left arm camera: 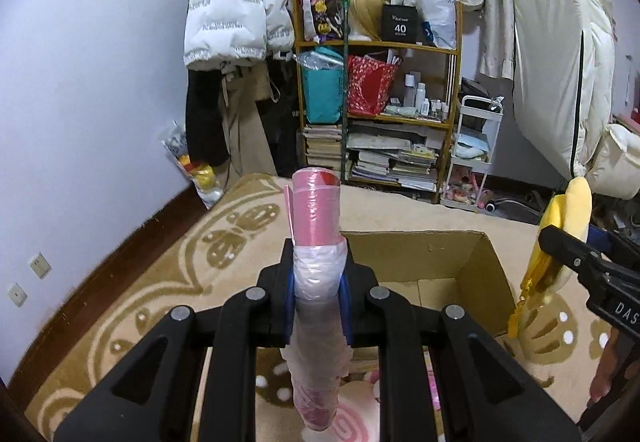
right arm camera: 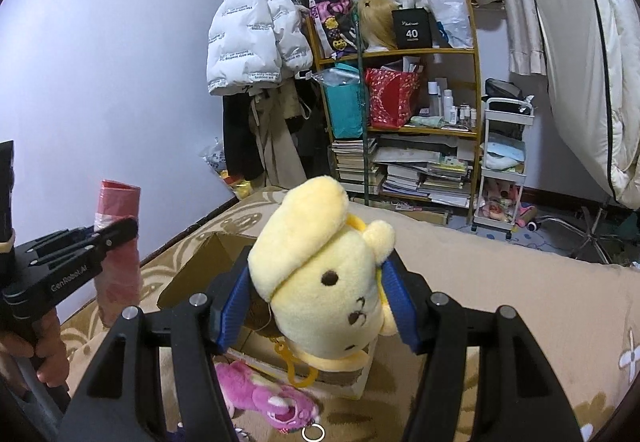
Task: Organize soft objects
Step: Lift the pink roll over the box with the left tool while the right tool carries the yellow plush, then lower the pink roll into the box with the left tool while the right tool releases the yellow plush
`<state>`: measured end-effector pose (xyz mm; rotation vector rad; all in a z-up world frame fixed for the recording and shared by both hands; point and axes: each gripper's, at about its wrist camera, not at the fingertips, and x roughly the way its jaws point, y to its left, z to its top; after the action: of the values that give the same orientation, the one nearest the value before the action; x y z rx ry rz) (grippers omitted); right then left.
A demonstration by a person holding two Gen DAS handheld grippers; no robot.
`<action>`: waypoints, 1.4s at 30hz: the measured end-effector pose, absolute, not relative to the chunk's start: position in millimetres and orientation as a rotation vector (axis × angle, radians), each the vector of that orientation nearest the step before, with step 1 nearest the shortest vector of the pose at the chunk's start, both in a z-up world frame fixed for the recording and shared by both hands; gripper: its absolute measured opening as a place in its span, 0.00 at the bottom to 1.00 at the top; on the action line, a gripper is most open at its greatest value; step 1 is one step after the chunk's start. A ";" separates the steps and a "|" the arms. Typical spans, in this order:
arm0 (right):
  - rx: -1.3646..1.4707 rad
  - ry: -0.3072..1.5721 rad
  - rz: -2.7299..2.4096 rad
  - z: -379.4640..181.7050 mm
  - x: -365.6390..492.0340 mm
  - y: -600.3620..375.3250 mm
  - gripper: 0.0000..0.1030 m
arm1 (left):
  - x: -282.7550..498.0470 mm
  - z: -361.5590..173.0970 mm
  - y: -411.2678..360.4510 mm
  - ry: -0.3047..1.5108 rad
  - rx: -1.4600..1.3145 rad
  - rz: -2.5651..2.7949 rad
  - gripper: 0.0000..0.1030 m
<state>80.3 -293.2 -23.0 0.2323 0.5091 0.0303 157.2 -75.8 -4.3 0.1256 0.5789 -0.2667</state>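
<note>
My left gripper is shut on a pink soft roll wrapped in clear plastic, held upright above the near edge of an open cardboard box. My right gripper is shut on a yellow plush dog head with a yellow clip strap hanging under it, held above the box. The yellow plush also shows at the right in the left wrist view, and the pink roll at the left in the right wrist view. A magenta plush bear lies on the blanket below.
The box sits on a beige patterned blanket. A pink-and-white plush lies under the left gripper. Behind stand a cluttered wooden shelf, hanging coats, a white cart and a white wall at left.
</note>
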 end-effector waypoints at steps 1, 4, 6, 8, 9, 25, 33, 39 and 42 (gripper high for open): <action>0.231 0.510 0.033 -24.8 82.1 -293.0 0.63 | 161.4 -6.2 -77.2 0.590 0.119 -0.271 0.16; 0.228 0.519 0.044 -31.4 89.1 -291.8 0.64 | 169.4 -13.1 -81.5 0.610 0.118 -0.279 0.16; 0.230 0.532 0.051 -37.5 93.1 -291.1 0.64 | 173.2 -18.8 -85.3 0.623 0.121 -0.287 0.16; 0.233 0.545 0.058 -44.0 97.5 -290.3 0.64 | 175.9 -24.8 -89.1 0.634 0.127 -0.291 0.16; 0.234 0.550 0.061 -46.6 99.4 -289.6 0.64 | 177.8 -28.1 -91.0 0.641 0.128 -0.294 0.16; 0.249 0.641 0.097 -86.9 119.1 -282.1 0.64 | 213.9 -67.3 -100.0 0.764 0.077 -0.311 0.18; 0.253 0.673 0.097 -96.1 123.7 -283.2 0.68 | 229.6 -85.9 -94.6 0.834 0.074 -0.236 0.21; 0.273 0.691 0.090 -102.8 126.4 -287.5 0.70 | 233.7 -97.9 -90.4 0.875 0.094 -0.214 0.37; 0.285 0.686 0.095 -103.5 126.2 -289.6 0.74 | 230.4 -94.0 -90.6 0.865 0.089 -0.243 0.56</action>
<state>126.2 -289.6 -103.5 0.2850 0.6865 0.0948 230.4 -90.6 -94.0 0.0892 0.8650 -0.2432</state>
